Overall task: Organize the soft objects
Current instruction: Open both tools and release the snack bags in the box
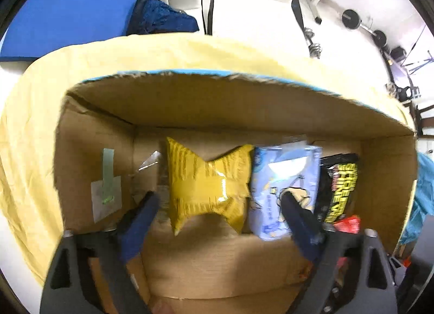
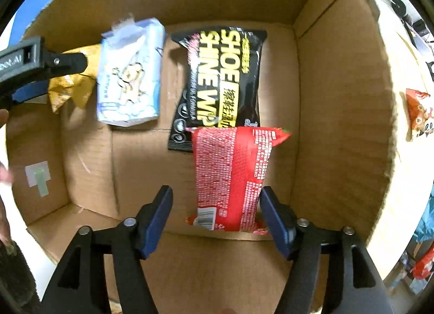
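A cardboard box (image 1: 206, 102) (image 2: 339, 97) holds several soft packs. A yellow pack (image 1: 207, 188) (image 2: 72, 83) lies on the box floor between the spread fingers of my left gripper (image 1: 218, 197), which is open. Beside it lie a pale blue tissue pack (image 1: 282, 186) (image 2: 130, 75) and a black shoe-wipes pack (image 1: 339, 186) (image 2: 219, 80). A red pack (image 2: 233, 178) (image 1: 348, 223) rests partly on the black one. My right gripper (image 2: 217, 205) is open, its right finger beside the red pack. The left gripper also shows in the right wrist view (image 2: 48, 66).
The box stands on a yellow cloth (image 1: 32, 129). Another red-and-white snack pack (image 2: 419, 114) lies outside the box to the right. A blue mat (image 1: 67, 13) and dark blue fabric (image 1: 162, 18) lie beyond the box. Gym weights (image 1: 352, 18) stand far right.
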The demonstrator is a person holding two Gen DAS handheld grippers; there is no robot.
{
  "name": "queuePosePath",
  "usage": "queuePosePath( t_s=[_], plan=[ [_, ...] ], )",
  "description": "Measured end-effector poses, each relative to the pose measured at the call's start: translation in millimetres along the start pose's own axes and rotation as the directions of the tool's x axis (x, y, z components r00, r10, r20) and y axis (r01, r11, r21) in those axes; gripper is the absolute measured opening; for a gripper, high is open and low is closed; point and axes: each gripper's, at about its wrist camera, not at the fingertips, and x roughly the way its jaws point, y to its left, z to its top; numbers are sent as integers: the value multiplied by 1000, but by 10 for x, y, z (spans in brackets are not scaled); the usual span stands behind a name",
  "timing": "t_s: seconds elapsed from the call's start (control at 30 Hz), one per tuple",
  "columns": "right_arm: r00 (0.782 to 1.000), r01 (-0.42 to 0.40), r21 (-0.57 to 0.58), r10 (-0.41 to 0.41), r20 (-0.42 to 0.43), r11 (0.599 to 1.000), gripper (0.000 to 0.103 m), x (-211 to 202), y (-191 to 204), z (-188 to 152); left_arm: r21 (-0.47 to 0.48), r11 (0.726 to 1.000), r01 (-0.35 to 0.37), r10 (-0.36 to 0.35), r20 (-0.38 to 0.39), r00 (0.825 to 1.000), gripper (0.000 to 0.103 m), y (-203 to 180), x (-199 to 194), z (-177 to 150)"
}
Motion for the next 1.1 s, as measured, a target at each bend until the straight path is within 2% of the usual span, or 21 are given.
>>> queuePosePath(
  t_s=[0.07,0.13,0.27,0.3,0.67,1.1],
  plan=[
    [1000,5,-8,-4,18,1000,78,-89,26,-12,10,1000,-1,1,17,1000,102,-27,-100,-32],
    [999,13,-17,-12,38,1000,93,-175,44,-29,23,1000,-2,1,45,999,102,-48,-237,-79],
    [997,14,-29,-12,75,999,97,-373,66,-89,40,999,6,-9,74,997,102,-124,-417,-188],
    [996,14,-32,-12,86,999,102,-422,67,-106,43,999,5,-8,84,996,102,-136,-481,-228],
    [983,-9,-36,16,183,999,103,-1002,-89,-439,57,998,-8,-3,205,979,102,-357,-1020,-765],
    [964,-55,-59,69,257,997,103,-1463,-375,-895,53,998,-33,19,242,970,102,-516,-1254,-1284]
  ],
)
